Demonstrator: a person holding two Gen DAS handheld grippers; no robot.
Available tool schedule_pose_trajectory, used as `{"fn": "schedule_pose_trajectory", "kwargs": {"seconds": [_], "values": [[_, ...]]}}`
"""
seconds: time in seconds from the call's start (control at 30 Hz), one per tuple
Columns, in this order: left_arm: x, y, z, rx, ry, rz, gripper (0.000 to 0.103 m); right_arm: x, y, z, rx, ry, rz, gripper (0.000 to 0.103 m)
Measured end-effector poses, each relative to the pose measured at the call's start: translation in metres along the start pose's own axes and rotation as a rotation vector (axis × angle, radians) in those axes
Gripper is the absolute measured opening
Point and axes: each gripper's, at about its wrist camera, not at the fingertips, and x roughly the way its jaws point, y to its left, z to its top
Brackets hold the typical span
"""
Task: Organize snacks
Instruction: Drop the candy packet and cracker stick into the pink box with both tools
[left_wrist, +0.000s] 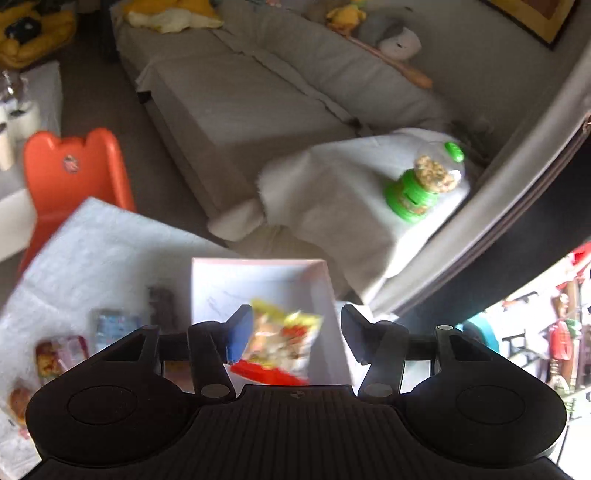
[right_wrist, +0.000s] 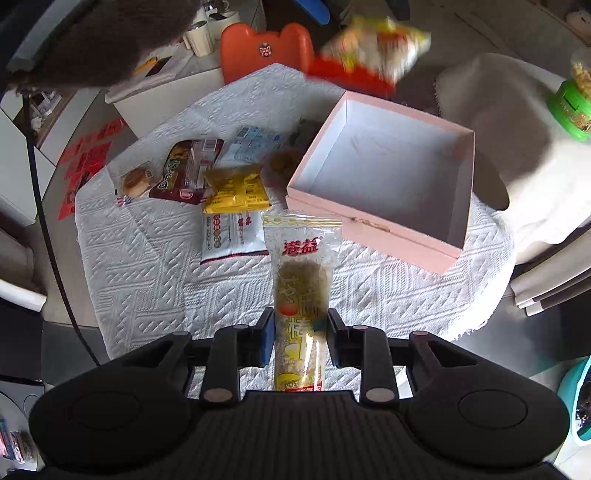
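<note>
A pink box (right_wrist: 373, 218) with a white inside stands open on the white-clothed table; it also shows in the left wrist view (left_wrist: 258, 266). My left gripper (left_wrist: 295, 338) is open above the box, and a yellow and red snack bag (left_wrist: 282, 341) is blurred in mid-air between its fingers, over the box. The same bag (right_wrist: 369, 51) shows above the box's far edge in the right wrist view. My right gripper (right_wrist: 301, 338) is shut on a long clear snack packet (right_wrist: 301, 295) with red lettering, held above the table's near side.
Several snack packs lie left of the box: a yellow pack (right_wrist: 236, 190), a white pack (right_wrist: 232, 236), a dark red pack (right_wrist: 188, 171), a bun (right_wrist: 136, 181) and a blue pack (right_wrist: 251, 144). An orange chair (right_wrist: 266, 48), a sofa (left_wrist: 240, 103) and a green-lidded jar (left_wrist: 424, 184) stand around.
</note>
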Motion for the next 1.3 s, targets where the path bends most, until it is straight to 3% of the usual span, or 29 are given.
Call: {"fn": "schedule_pose_trajectory", "kwargs": {"seconds": [0.23,0.37,0.5,0.57,0.63,0.73,0.9,1.07,1.3], "values": [[-0.030,0.027,0.013,-0.153,-0.053,-0.078,0.058,-0.019,-0.012,0.025,0.039,-0.048,-0.022,0.028],[-0.061,0.031,0.022,-0.140,-0.115,-0.048,0.058,-0.037,-0.017,0.044,0.069,-0.097,-0.035,0.028],[-0.072,0.042,0.015,-0.137,-0.118,0.002,0.058,-0.047,-0.022,0.084,0.065,-0.164,-0.126,0.028],[-0.068,0.053,0.007,-0.156,-0.099,0.041,0.058,-0.049,-0.029,0.106,0.071,-0.213,-0.146,0.034],[-0.062,0.065,-0.005,-0.174,-0.074,0.081,0.058,-0.048,-0.035,0.124,0.072,-0.218,-0.159,0.061],[-0.055,0.089,-0.029,-0.219,-0.031,0.102,0.058,-0.048,-0.034,0.135,0.028,-0.235,-0.175,0.063],[-0.052,0.141,-0.076,-0.253,0.041,0.163,0.058,-0.030,-0.016,0.134,-0.001,-0.179,-0.088,0.066],[-0.052,0.210,-0.118,-0.282,0.113,0.247,0.058,0.018,0.029,0.126,-0.023,-0.069,-0.035,0.067],[-0.037,0.319,-0.137,-0.280,0.200,0.309,0.058,0.081,0.088,0.120,0.059,0.039,0.005,0.067]]}}
